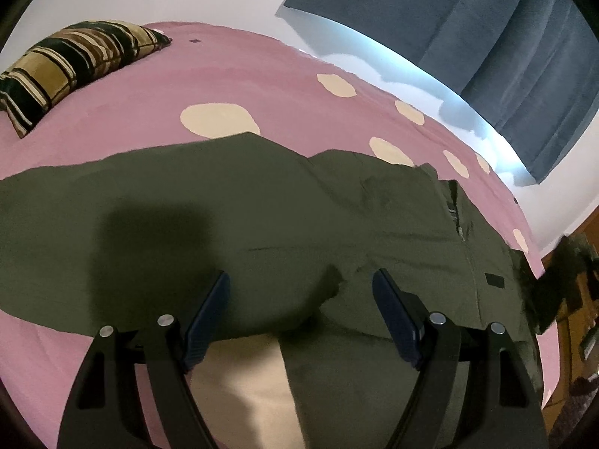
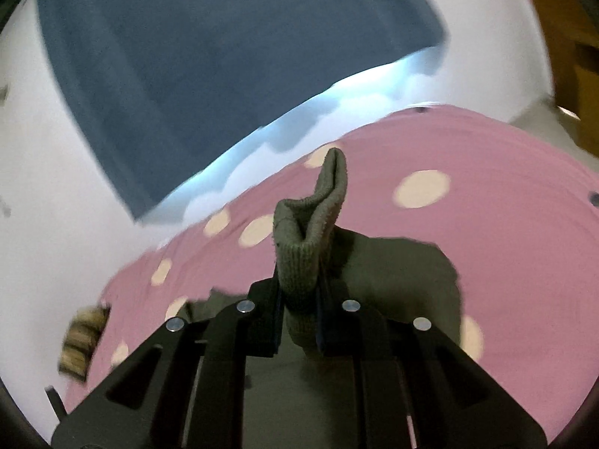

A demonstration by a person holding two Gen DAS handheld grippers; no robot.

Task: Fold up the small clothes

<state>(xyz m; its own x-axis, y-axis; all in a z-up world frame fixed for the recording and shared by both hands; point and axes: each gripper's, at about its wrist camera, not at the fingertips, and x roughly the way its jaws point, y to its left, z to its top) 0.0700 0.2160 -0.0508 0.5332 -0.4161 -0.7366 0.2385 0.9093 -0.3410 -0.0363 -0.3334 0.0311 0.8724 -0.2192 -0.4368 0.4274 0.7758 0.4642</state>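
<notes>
An olive-green jacket point(image 1: 262, 202) with a front zip lies spread flat across a pink bedsheet point(image 1: 187, 75) with cream spots. My left gripper point(image 1: 301, 280) hovers just above the jacket's near edge, jaws wide open, nothing between them. In the right wrist view my right gripper point(image 2: 297, 292) is shut on a ribbed olive cuff point(image 2: 314, 217) of the jacket, and the cuff sticks up between the pads, lifted off the bed. The rest of the jacket point(image 2: 404, 273) trails dark below and behind the cuff. The right wrist view is blurred by motion.
A striped brown and black pillow point(image 1: 71, 63) lies at the bed's far left. A blue curtain point(image 1: 468, 26) hangs on the white wall beyond the bed, with bright light under it. Wooden furniture point(image 1: 576, 299) stands at the right edge.
</notes>
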